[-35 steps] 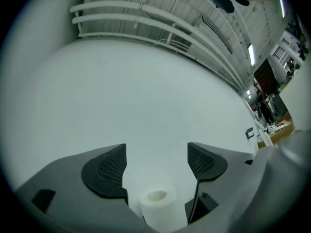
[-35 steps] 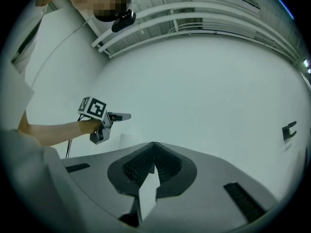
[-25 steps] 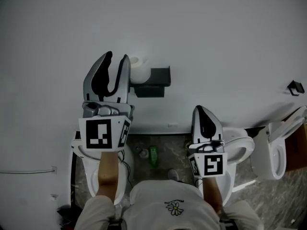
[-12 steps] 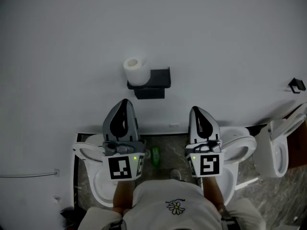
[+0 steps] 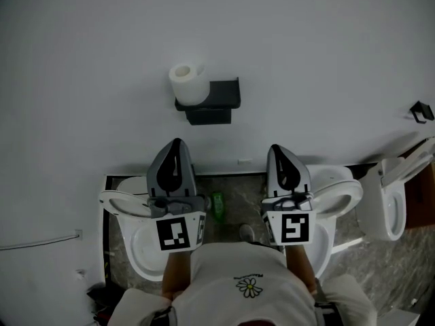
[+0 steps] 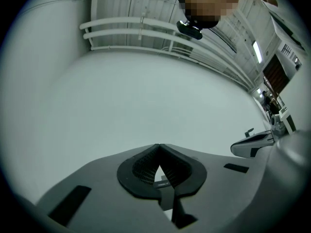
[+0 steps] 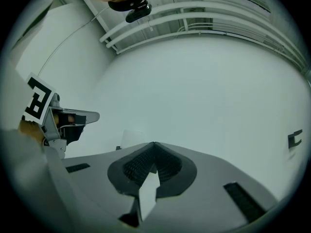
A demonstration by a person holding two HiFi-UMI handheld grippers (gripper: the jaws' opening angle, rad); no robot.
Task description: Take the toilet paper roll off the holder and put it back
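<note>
A white toilet paper roll (image 5: 185,83) sits on the black wall holder (image 5: 212,101) in the head view, upright at the holder's left end. My left gripper (image 5: 176,147) is shut and empty, drawn back well below the holder and clear of the roll. The right gripper (image 5: 281,151) is shut too, level with the left one and holding nothing. In the left gripper view only bare white wall lies beyond the closed jaw tips (image 6: 158,146). The roll (image 7: 131,138) peeks over the closed jaws in the right gripper view.
White toilets stand under both grippers (image 5: 139,246) (image 5: 336,199), with another at the right edge (image 5: 391,206). A green bottle (image 5: 217,206) rests on the grey floor between them. A small black wall hook (image 5: 421,111) is at the far right.
My left gripper let go of the roll, shut and pulled back down from the holder to beside the right gripper. The roll stays on the holder. The right gripper barely moved.
</note>
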